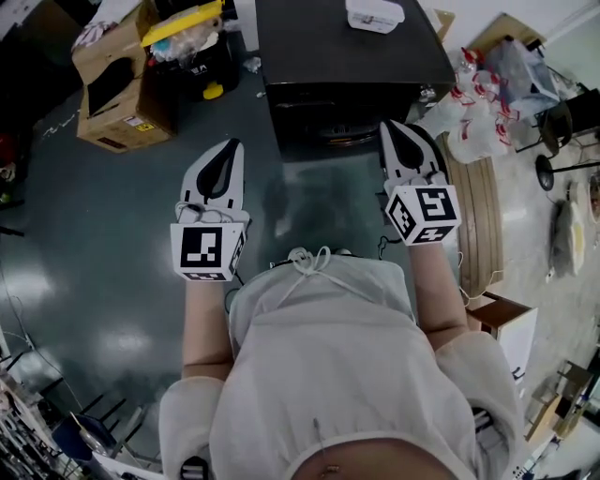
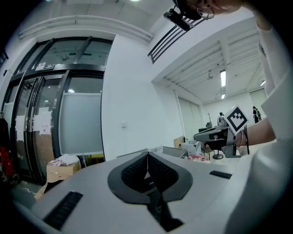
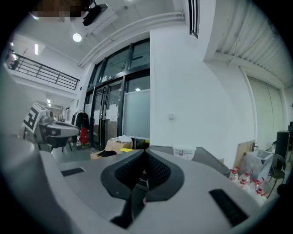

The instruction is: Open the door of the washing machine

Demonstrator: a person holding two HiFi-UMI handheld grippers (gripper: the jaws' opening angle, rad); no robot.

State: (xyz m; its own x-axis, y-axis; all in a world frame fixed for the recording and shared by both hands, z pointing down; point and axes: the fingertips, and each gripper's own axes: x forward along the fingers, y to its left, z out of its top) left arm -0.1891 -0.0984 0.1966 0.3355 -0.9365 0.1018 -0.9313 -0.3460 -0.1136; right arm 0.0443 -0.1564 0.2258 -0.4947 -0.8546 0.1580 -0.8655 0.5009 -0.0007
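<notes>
Firstly, locate the washing machine (image 1: 352,56) at the top centre of the head view: a dark cabinet standing on the grey-green floor (image 1: 94,234), directly ahead of the person. Note the white tub (image 1: 375,14) resting on its top. Find the door (image 1: 328,131) on the front face, turned toward the person. Seen steeply from above, visible only as a curved rim and apparently flush with the front.

Check the left tongs (image 1: 232,143): closed tip to tip, gripping nothing, aimed toward the machine's left front corner and stopping short of it. Confirm in the left gripper view, where the left tongs (image 2: 148,154) show padded faces meeting along one line with nothing between.

Check the right tongs (image 1: 394,125): likewise closed and empty, overlapping the machine's right front edge in the head view; contact not determinable from there. Confirm in the right gripper view: right tongs (image 3: 145,151) shut, with the machine top (image 3: 208,157) and the white tub (image 3: 184,151) lying beyond the tips.

Observe both tongs held side by side, well apart, one at each side of the door.

Note the surroundings: an open cardboard box (image 1: 117,89) on the floor left of the machine, wrapped bottles (image 1: 478,112) to its right, and a round wooden disc (image 1: 478,216) beside the right forearm.
</notes>
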